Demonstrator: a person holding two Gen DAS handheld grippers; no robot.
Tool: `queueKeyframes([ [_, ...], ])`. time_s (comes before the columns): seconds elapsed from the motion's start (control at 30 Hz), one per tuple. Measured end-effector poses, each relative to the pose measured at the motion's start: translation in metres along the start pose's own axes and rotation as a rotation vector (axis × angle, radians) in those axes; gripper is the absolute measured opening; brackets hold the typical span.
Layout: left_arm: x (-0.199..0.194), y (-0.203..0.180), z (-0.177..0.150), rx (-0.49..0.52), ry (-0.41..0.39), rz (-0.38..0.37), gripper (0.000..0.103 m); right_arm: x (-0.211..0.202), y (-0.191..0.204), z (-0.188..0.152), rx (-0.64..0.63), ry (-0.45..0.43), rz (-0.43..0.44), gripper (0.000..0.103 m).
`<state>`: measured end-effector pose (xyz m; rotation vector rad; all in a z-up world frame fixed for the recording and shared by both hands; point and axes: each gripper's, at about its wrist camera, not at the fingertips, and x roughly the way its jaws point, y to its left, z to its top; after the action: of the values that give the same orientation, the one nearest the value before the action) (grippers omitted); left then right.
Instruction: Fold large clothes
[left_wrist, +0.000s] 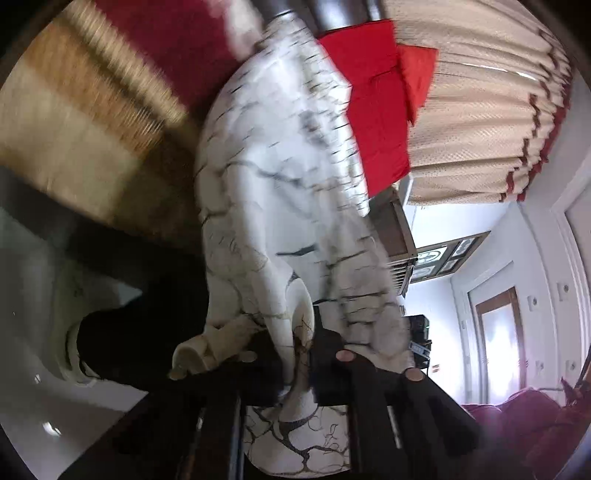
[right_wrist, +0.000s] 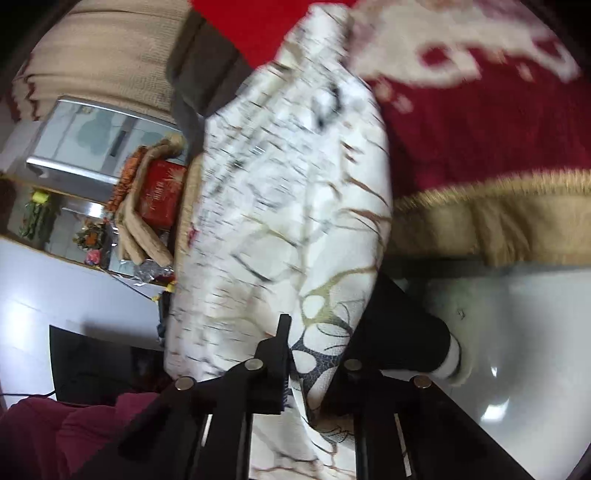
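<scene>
White fabric with a dark and gold vein print, the garment (left_wrist: 280, 192), is held in the air between both grippers, clear of the red carpet (left_wrist: 162, 40) and the glossy floor below.

Left gripper (left_wrist: 295, 354): the fingers are clenched on a bunched edge of the garment. From this grip the cloth runs away from the fingers toward the far end of the view, so its long axis lies roughly along the finger direction.

Right gripper (right_wrist: 314, 362): the fingers are likewise closed on the cloth (right_wrist: 288, 206), pinching a fold. The cloth again stretches forward from the grip, long axis in line with the fingers.

Judgement: each hand holds one end region; neither is nearer. The coming fold depends on spreading these two grips apart before lowering the hanging length onto the carpet.
</scene>
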<state>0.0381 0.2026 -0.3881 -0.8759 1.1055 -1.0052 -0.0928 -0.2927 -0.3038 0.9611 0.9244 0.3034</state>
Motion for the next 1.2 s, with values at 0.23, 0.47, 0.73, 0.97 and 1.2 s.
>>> queueKeyframes([
  [0.23, -0.030, -0.078, 0.023, 0.187, -0.091, -0.020, 0.008, -0.027, 0.044, 0.026, -0.103, -0.096, 0.063, 0.009],
  [0.47, -0.009, -0.070, 0.031, 0.156, -0.009, 0.060, 0.009, 0.002, 0.037, 0.033, -0.088, 0.005, -0.001, 0.009],
  [0.73, -0.010, -0.084, 0.046, 0.174, -0.055, 0.165, 0.007, -0.017, 0.053, 0.052, -0.121, -0.092, 0.058, 0.009],
  [0.97, -0.028, -0.149, 0.158, 0.263, -0.170, 0.225, 0.005, -0.024, 0.106, 0.140, -0.231, -0.230, 0.078, 0.007],
  [1.2, 0.016, -0.146, 0.332, 0.232, -0.175, 0.350, 0.007, -0.015, 0.078, 0.291, -0.058, -0.454, 0.009, 0.007],
])
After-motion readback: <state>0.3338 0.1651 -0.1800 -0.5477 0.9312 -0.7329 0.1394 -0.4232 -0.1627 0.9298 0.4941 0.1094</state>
